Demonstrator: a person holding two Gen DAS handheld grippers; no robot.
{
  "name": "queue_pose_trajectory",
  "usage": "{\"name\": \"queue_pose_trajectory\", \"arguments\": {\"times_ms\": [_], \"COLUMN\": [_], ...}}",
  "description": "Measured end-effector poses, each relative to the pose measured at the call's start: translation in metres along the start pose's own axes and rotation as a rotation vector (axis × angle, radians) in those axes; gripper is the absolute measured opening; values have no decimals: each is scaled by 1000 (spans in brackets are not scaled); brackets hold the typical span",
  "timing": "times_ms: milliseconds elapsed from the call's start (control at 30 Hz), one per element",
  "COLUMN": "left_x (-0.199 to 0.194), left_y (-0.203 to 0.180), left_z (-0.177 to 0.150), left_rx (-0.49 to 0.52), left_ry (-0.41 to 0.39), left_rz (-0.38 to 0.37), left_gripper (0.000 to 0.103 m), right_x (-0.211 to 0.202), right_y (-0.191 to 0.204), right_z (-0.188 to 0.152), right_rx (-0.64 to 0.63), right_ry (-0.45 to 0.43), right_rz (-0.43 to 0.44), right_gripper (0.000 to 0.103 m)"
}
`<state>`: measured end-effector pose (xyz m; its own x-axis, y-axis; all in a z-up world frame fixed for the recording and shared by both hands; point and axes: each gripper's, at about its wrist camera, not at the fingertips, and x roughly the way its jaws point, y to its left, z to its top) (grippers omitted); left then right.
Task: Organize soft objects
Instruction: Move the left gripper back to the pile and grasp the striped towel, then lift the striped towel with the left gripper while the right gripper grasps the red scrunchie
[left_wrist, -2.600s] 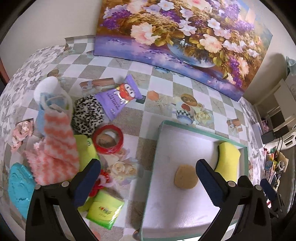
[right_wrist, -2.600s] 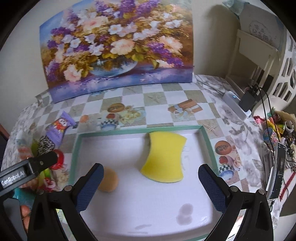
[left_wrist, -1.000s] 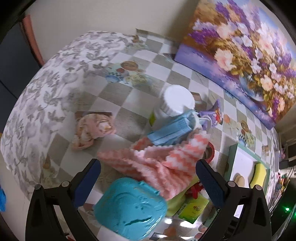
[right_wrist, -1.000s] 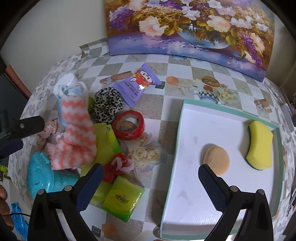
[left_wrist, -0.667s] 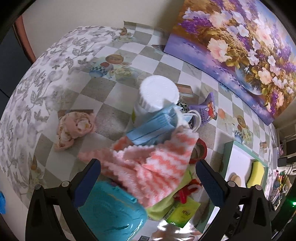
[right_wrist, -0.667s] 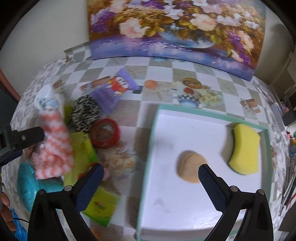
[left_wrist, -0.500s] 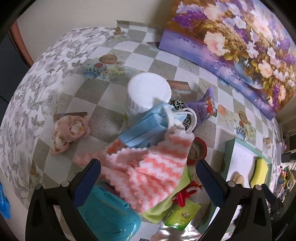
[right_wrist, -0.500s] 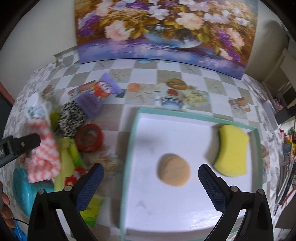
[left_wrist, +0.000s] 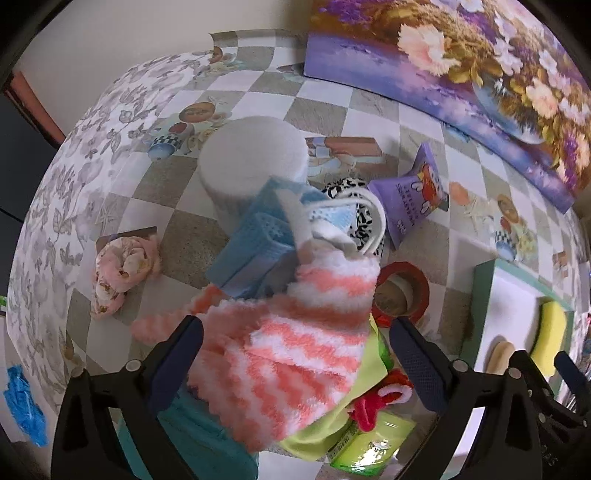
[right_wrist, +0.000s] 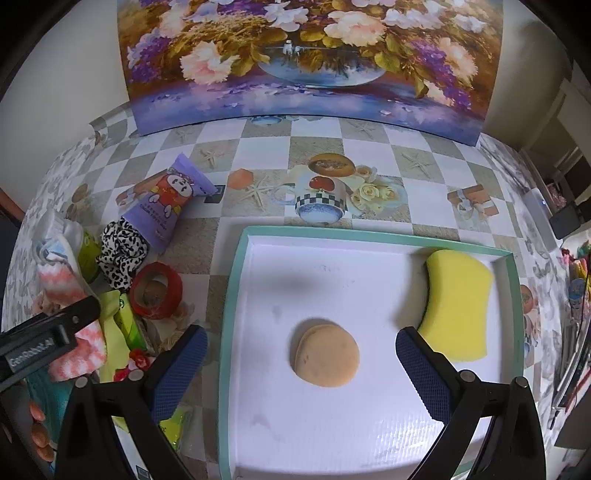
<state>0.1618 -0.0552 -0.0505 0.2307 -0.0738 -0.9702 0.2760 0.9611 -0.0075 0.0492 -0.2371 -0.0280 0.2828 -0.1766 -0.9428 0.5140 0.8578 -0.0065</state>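
Hovering over the pile: left gripper (left_wrist: 293, 354) is sitting spread wide around the fuzzy pink-and-white striped sock (left_wrist: 291, 339), nothing pinched yet.

Sock is draping over a folded blue mesh cloth (left_wrist: 251, 243) that's leaning on the white cylindrical container (left_wrist: 253, 162), all heaped on the checkered surface (left_wrist: 173, 206), well apart from the teal-rimmed white tray (right_wrist: 369, 424). Right gripper (right_wrist: 299, 373) is also spread and empty, hanging over the tray near the round tan pad (right_wrist: 327, 354) and yellow sponge (right_wrist: 458, 302). I'm guessing the risk is snagging the blue cloth along with the sock, or tipping the container, since everything's tangling together. Compared to half a second ago, the left gripper is looking closer in on the sock, and the right view is showing the tray more centred.
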Motion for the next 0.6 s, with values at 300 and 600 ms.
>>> {"name": "queue_pose_trajectory", "arguments": {"times_ms": [300,600], "left_x": [2,-5], "left_y": [10,28], "left_z": [0,1], "left_rx": [-43,-126], "left_ry": [13,1], "left_rz": [-40,-118], "left_gripper": [51,24], "right_x": [-1,-2], "right_y": [-4,3], "right_z": [-2,-3], "right_rx": [10,-9], "right_ry": [0,1], "right_rz": [4,5], "right_gripper": [103,103]}}
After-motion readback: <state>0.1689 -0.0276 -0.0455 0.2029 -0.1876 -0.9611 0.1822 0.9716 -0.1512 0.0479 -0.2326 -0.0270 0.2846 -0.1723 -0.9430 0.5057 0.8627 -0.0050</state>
